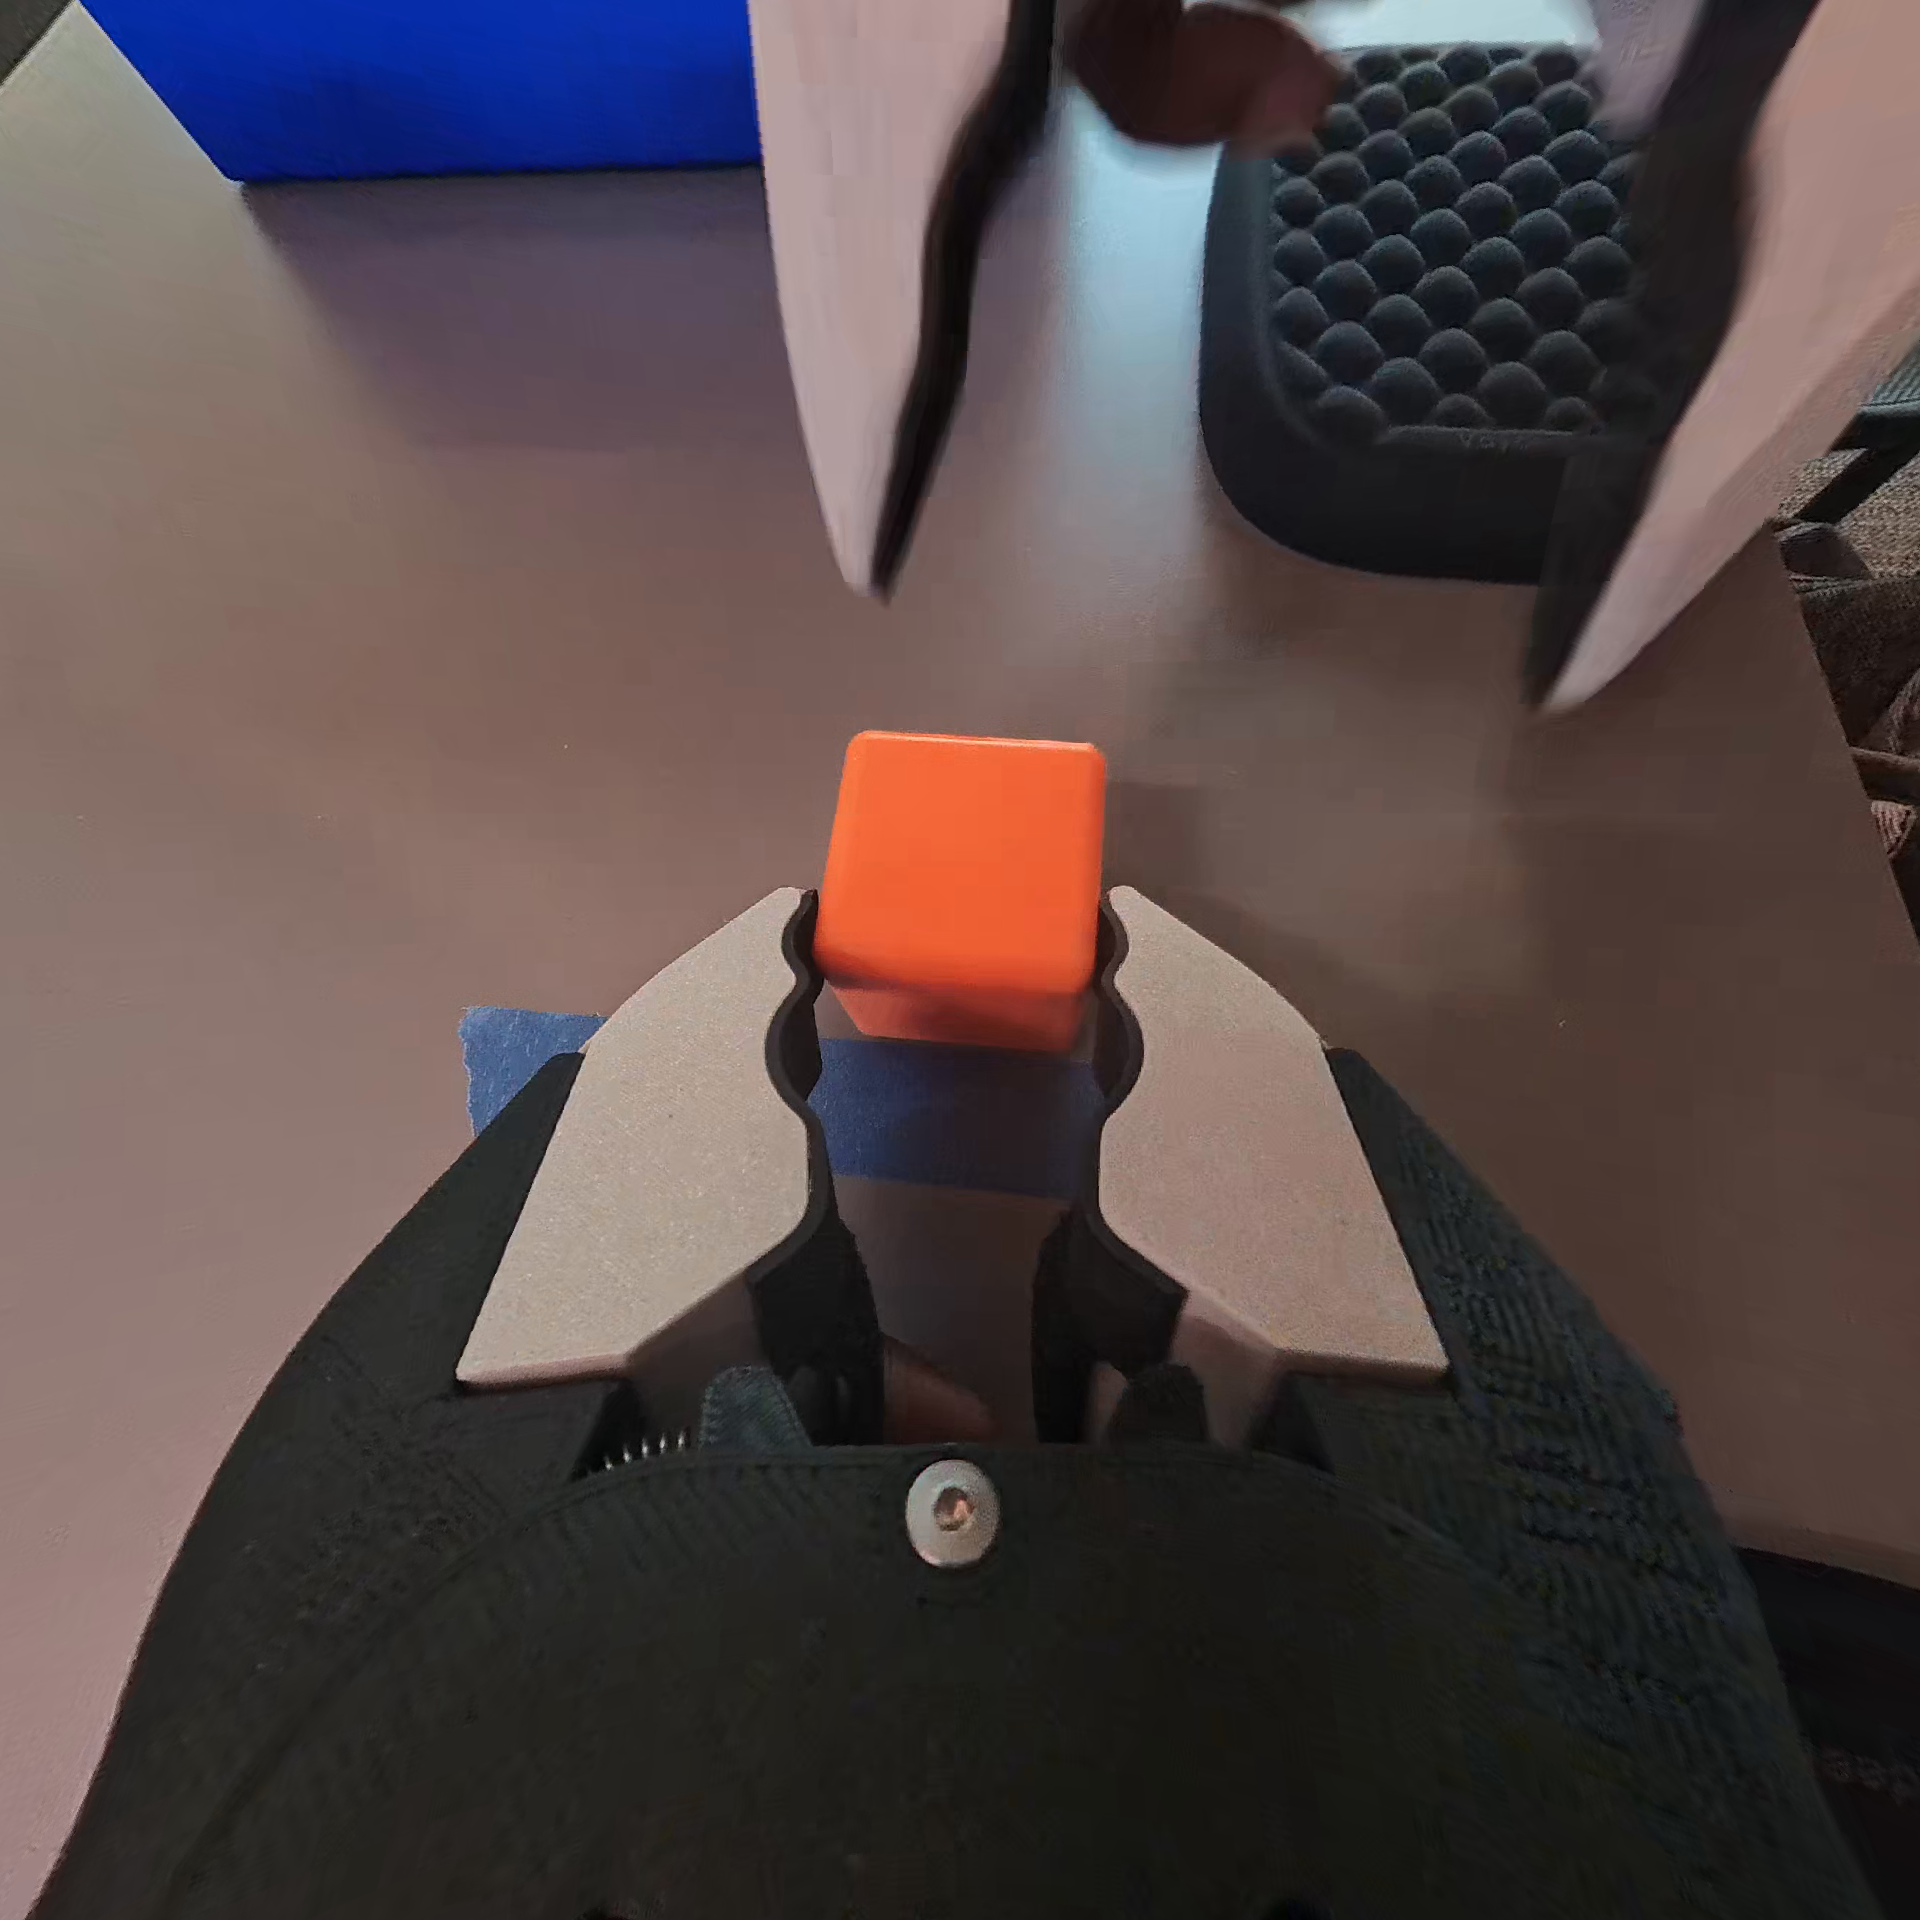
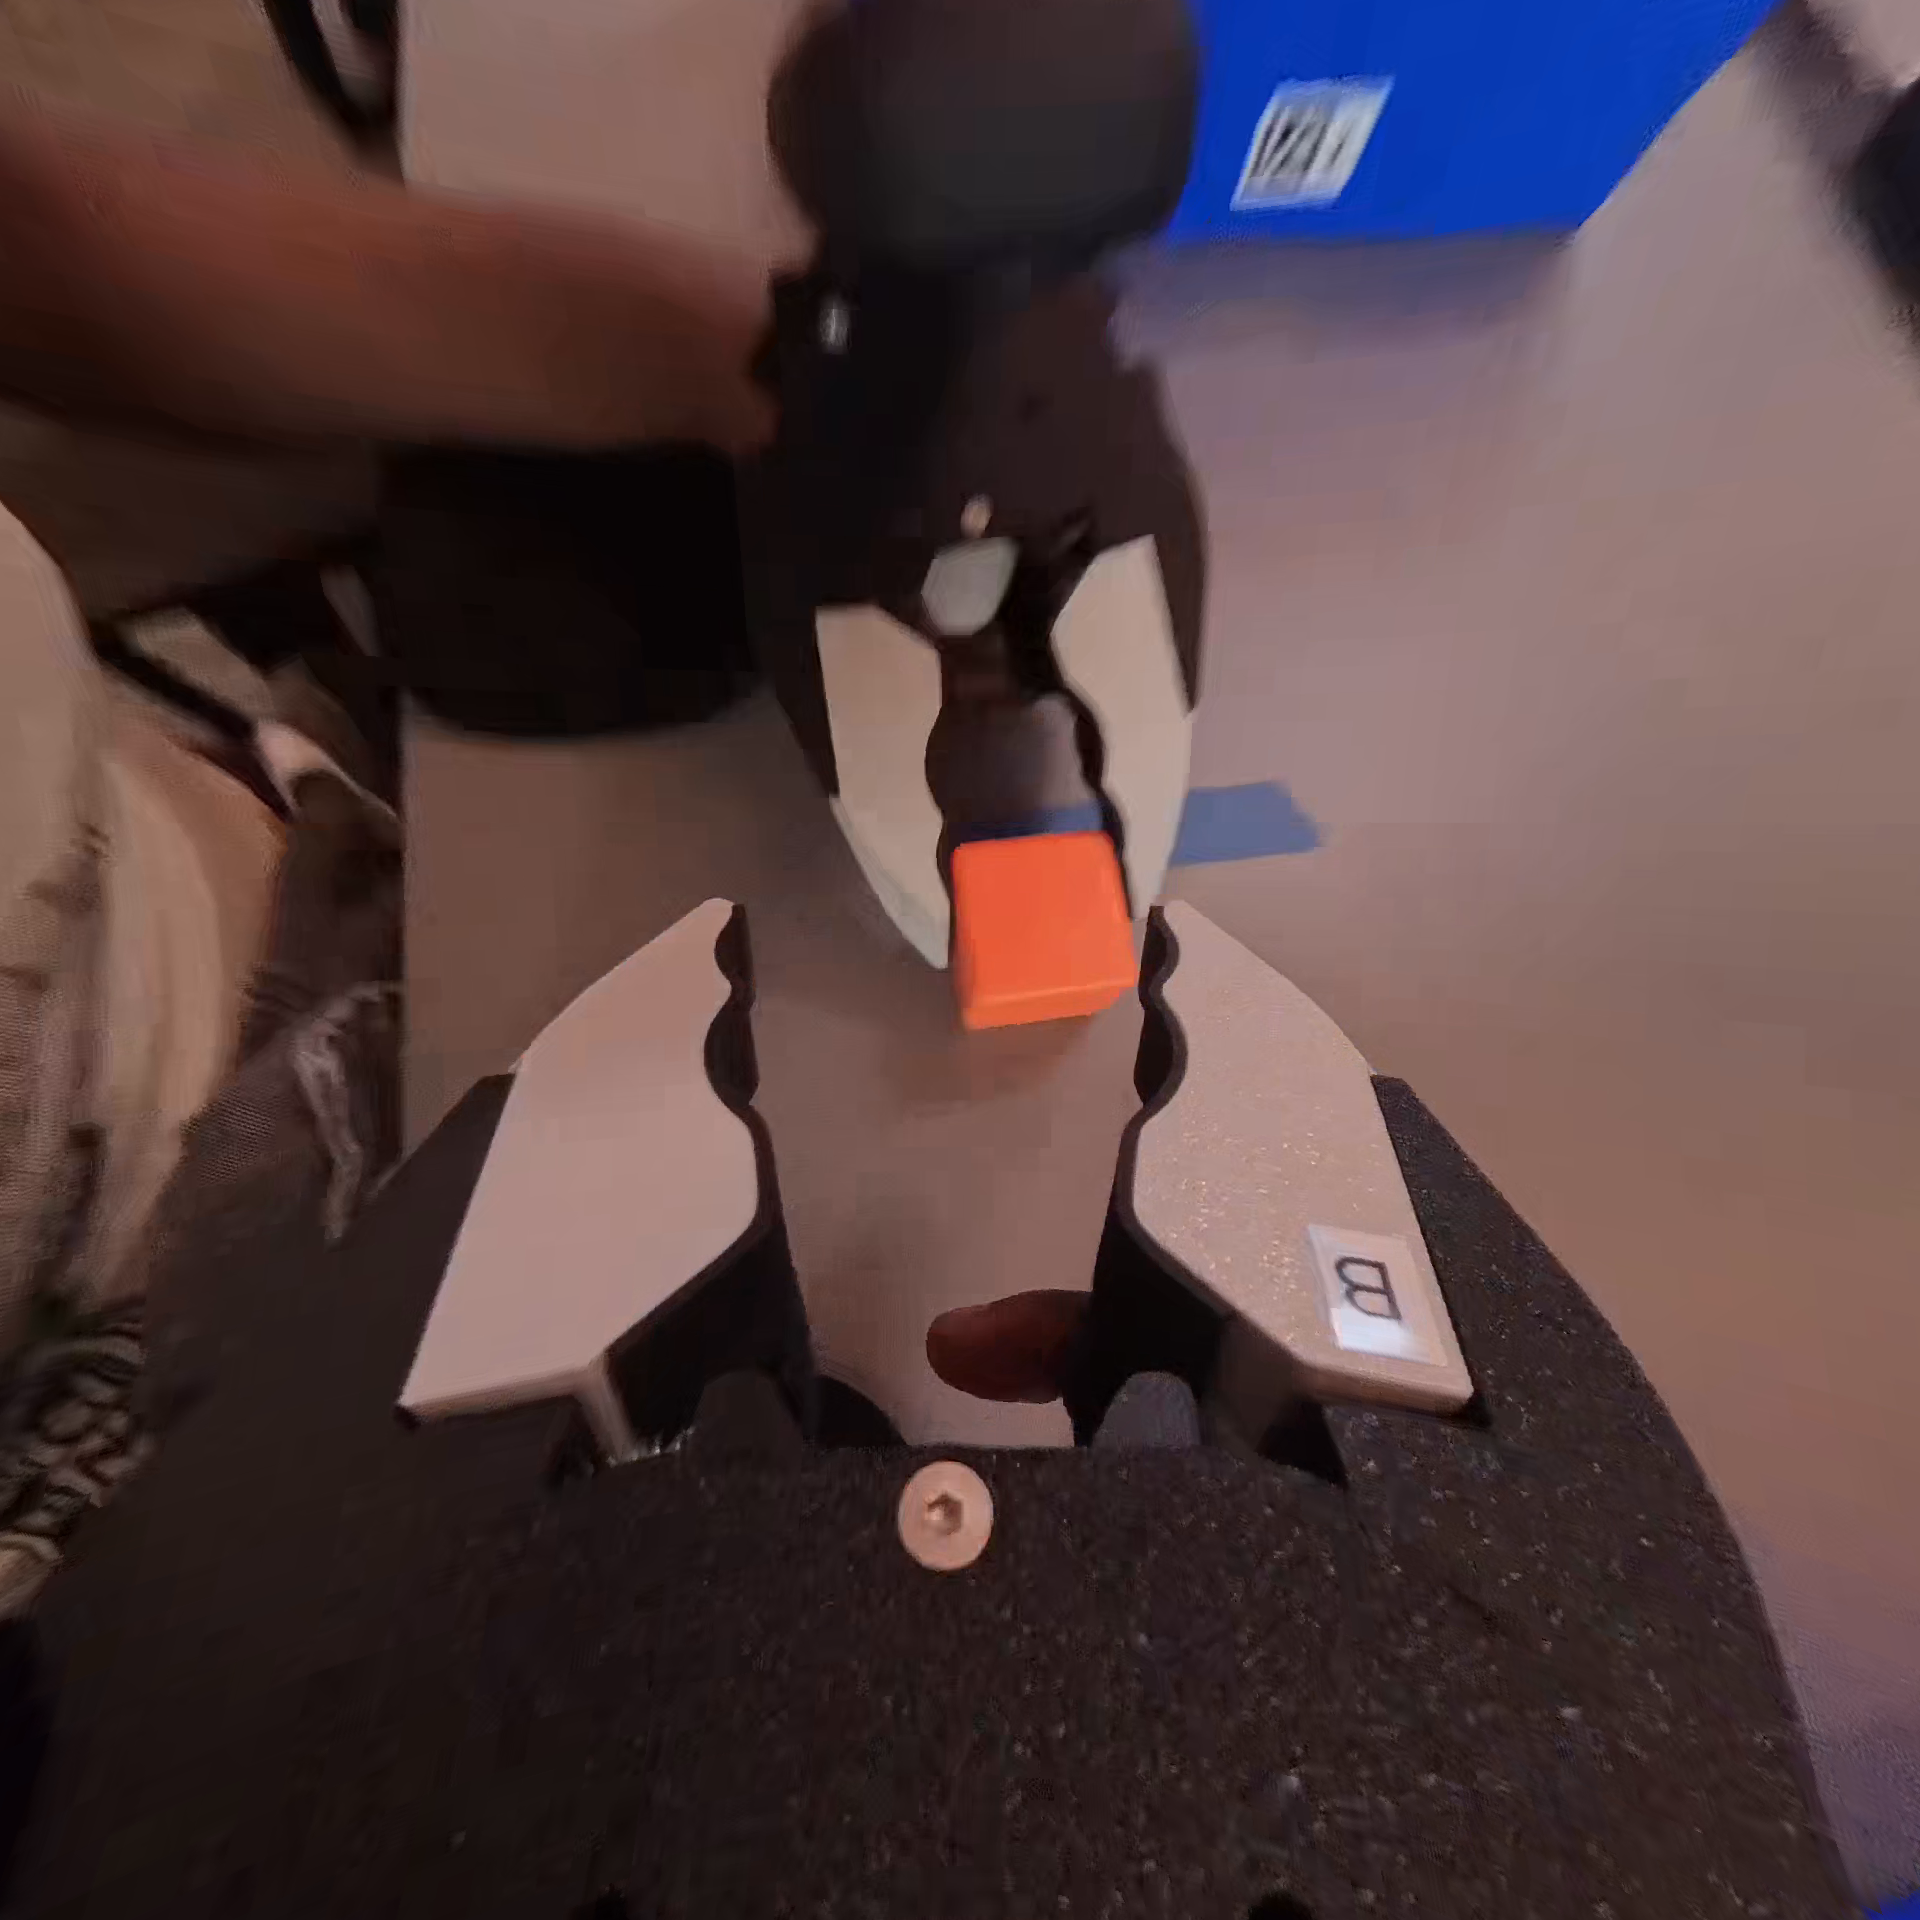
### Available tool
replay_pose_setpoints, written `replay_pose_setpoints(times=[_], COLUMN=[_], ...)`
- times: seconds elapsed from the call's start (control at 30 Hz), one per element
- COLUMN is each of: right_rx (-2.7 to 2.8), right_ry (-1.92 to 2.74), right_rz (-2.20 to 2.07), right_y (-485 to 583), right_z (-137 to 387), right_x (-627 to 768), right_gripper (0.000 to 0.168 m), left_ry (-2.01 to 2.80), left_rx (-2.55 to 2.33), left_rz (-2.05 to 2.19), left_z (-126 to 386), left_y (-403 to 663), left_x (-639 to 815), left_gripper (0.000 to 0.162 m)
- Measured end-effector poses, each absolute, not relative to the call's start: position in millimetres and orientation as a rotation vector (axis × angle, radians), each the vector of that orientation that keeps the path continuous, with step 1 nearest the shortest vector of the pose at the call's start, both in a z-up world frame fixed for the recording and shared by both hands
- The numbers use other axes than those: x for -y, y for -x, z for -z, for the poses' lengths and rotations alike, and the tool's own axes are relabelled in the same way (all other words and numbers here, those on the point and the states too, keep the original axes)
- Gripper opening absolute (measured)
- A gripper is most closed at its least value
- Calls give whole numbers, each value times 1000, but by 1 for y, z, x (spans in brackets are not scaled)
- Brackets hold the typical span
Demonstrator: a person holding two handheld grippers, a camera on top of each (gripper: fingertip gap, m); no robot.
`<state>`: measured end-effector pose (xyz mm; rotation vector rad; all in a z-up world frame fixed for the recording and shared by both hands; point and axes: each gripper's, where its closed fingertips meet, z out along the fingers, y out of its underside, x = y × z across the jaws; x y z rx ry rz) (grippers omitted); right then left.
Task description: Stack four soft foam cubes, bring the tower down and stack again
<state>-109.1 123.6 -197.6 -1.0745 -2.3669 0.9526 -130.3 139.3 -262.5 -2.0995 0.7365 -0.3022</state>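
Note:
One orange foam cube (image 1: pixel 961 862) sits between the fingertips of my left gripper (image 1: pixel 958 935), which is shut on its two sides. The cube is at or just above the table, over the far edge of a blue tape patch (image 1: pixel 935 1127). My right gripper (image 2: pixel 945 914) is open and empty, facing the left gripper (image 2: pixel 1039 925) and the cube (image 2: pixel 1039 951) from close by. In the left wrist view the right gripper (image 1: pixel 1205 639) hangs blurred beyond the cube, with its fingers (image 1: pixel 862 312) spread wide. No other cubes are in view.
A blue box (image 1: pixel 468 83) stands at the far left and also shows in the right wrist view (image 2: pixel 1455 104). A black egg-crate foam pad (image 1: pixel 1434 260) lies behind the right gripper. The table edge (image 1: pixel 1829 727) runs down the right side. A person's arm (image 2: pixel 364 312) reaches in.

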Motion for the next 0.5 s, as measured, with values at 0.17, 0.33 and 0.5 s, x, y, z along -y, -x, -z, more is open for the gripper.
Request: replay_pose_setpoints(times=[0.17, 0.33, 0.5], right_rx=[2492, 2541, 2494], right_ry=[1080, 1038, 1040], right_rz=[-783, -669, -762], right_y=[122, 127, 133], right_z=[240, 253, 254], right_x=[-127, -139, -139], right_gripper=[68, 62, 47], left_ry=[2098, 2094, 2116], left_rx=[-743, -758, -740], left_rz=[306, 315, 285], left_z=[263, 262, 260], left_y=[130, 129, 140], left_x=[-139, -137, -133], left_gripper=[50, 50, 71])
